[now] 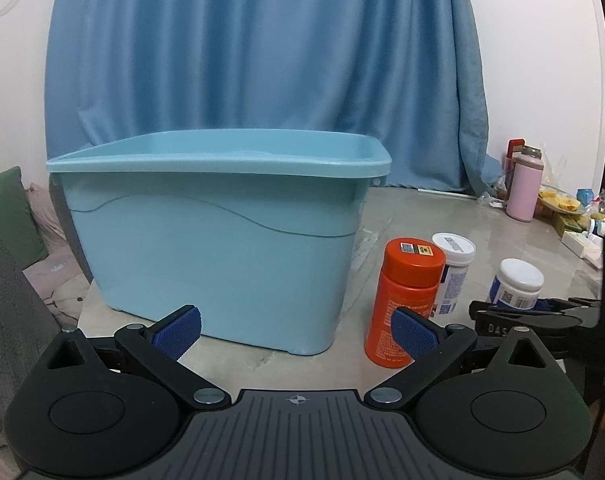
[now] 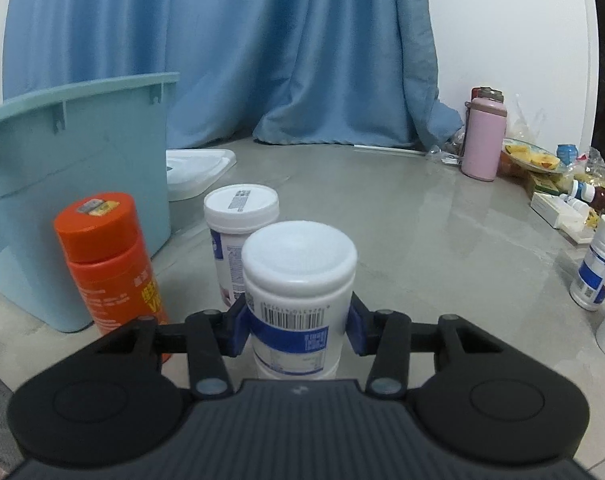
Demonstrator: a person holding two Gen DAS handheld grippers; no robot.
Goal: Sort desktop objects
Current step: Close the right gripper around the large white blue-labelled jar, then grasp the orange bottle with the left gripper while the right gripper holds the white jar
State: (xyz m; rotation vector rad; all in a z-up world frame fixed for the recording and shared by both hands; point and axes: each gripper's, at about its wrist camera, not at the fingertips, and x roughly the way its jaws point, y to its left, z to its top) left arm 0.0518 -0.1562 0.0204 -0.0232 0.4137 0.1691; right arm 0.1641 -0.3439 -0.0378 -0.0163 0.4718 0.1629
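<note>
A white pill bottle with a blue label (image 2: 298, 300) stands on the grey tabletop, and my right gripper (image 2: 298, 326) is shut on its body, blue pads pressed on both sides. The left wrist view shows that same bottle (image 1: 516, 282) at the right, with the right gripper (image 1: 534, 312) around it. An orange bottle (image 2: 110, 264) (image 1: 406, 300) and a second white bottle (image 2: 238, 236) (image 1: 454, 272) stand just beside it. The big light-blue bin (image 1: 218, 248) (image 2: 74, 184) sits to their left. My left gripper (image 1: 298, 330) hangs open before the bin, holding nothing.
A pink flask (image 2: 482, 140) (image 1: 524, 188), a plate of food (image 2: 530, 156) and packets crowd the far right. More white bottles (image 2: 598, 268) stand at the right edge. A white lid (image 2: 198, 172) lies behind the bin. A blue curtain (image 1: 262, 48) hangs behind; a couch (image 1: 6, 240) lies left.
</note>
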